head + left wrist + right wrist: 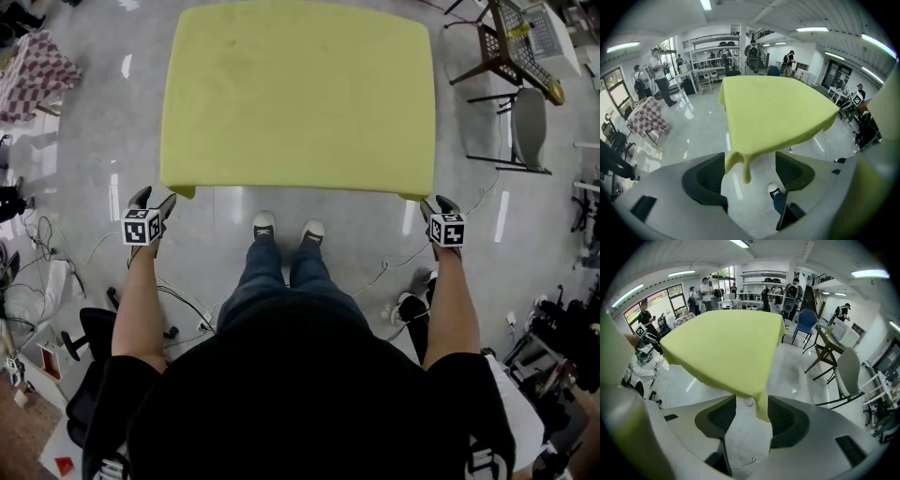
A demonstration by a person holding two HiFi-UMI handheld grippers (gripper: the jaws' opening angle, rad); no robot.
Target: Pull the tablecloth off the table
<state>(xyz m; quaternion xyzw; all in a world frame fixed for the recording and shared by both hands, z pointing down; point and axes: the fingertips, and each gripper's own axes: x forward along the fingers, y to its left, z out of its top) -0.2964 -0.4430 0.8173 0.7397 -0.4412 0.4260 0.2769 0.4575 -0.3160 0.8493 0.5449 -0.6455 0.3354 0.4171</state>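
The tablecloth (298, 94) lies spread over the whole table, which it hides, with its near corners drooping. It looks soft, light and limp, so it will likely slide and bunch. Take it at those corners. Your left hand-held gripper (153, 199) and right hand-held gripper (439, 203) stand open, a corner hanging loose between each pair of jaws.

Open lab hall: ceiling strip lights (812, 29), storage shelving (712, 51), floor cables (382, 272), scattered chairs (530, 127).

Bright, even light poured down from the ceiling strips (812, 29) — white glare streaked the glossy floor (125, 66). Both gripper views bent hard at their dark, rounded edges — shadows fell soft.
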